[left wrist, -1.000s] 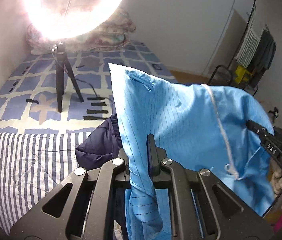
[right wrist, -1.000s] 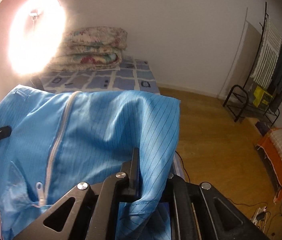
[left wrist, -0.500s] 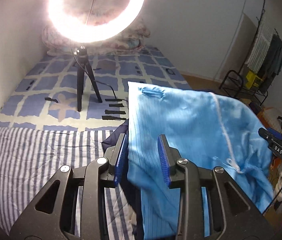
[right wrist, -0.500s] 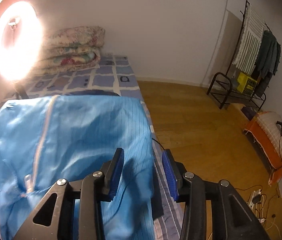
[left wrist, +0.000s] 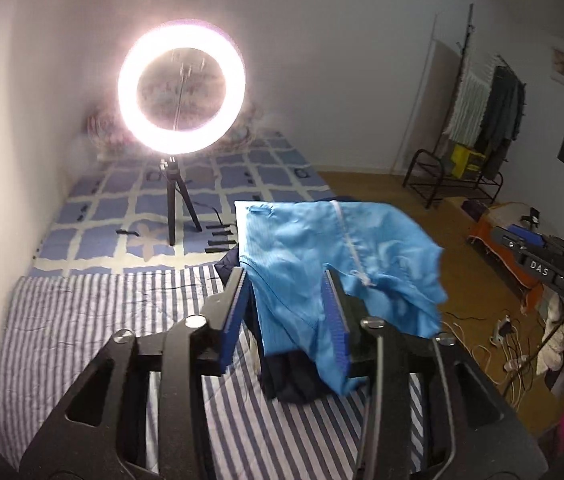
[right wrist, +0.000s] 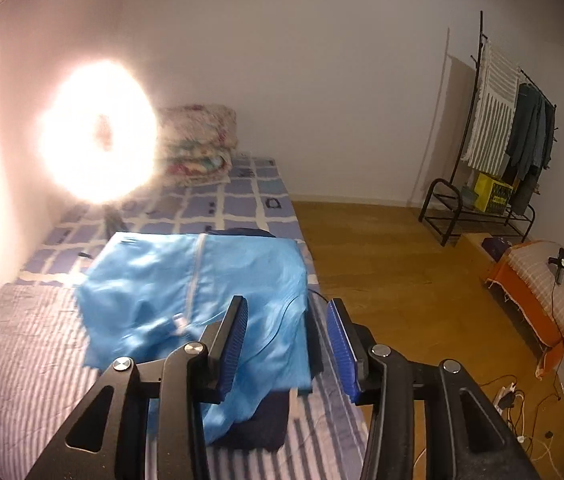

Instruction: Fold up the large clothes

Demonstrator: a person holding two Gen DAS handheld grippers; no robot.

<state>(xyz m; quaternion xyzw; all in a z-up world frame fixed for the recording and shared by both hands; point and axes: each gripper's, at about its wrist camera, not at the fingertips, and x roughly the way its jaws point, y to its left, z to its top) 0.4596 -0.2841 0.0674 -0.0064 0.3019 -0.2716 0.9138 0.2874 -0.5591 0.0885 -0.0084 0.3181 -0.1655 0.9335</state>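
left hand-held gripper [left wrist: 286, 312]: still opening, pulled away | right hand-held gripper [right wrist: 286, 334]: released | blue garment [left wrist: 322, 248]: dropped

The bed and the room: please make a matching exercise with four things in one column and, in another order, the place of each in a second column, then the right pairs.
Things:
1. blue jacket
2. ring light
3. folded quilt
4. clothes rack

Places:
A. on a tripod standing on the checked sheet
B. at the far end of the bed, against the wall
C. on the floor by the right wall
D. on top of a dark garment on the bed

Pairs: 1-D, 2-A, 3-B, 4-C
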